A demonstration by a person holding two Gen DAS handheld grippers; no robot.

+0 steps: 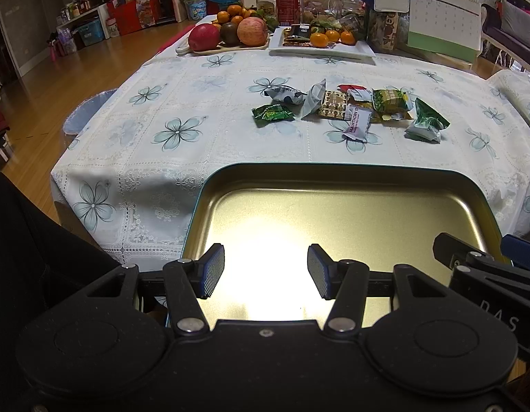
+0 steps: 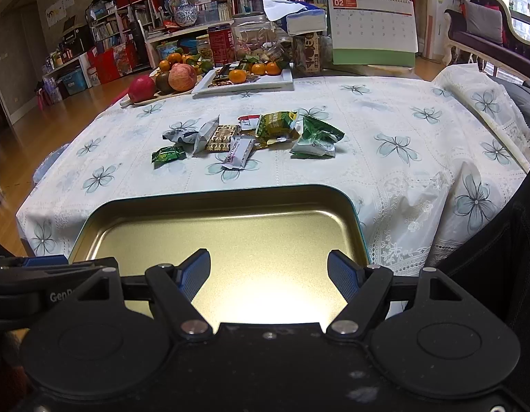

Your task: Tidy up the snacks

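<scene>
Several wrapped snacks lie in a loose heap mid-table: a small green packet (image 1: 272, 114) (image 2: 168, 154), a white "Hawthorn" bar (image 1: 357, 125) (image 2: 239, 152), a green-and-white bag (image 1: 425, 121) (image 2: 316, 137), and a patterned brown pack (image 1: 333, 104) (image 2: 223, 138). A gold tin tray (image 1: 350, 185) (image 2: 230, 202) with a teal rim sits at the table's near edge, nothing in it. My left gripper (image 1: 266, 271) hovers open over the tray's near part. My right gripper (image 2: 269, 274) is open over it too, with nothing between its fingers.
At the far side stand a fruit board with apples (image 1: 230, 32) (image 2: 168, 79), a white plate of oranges (image 1: 321, 46) (image 2: 244, 80), jars, a red can (image 1: 287, 3) and a desk calendar (image 1: 443, 17) (image 2: 371, 29). The flowered tablecloth (image 1: 161, 130) drapes over the near edge.
</scene>
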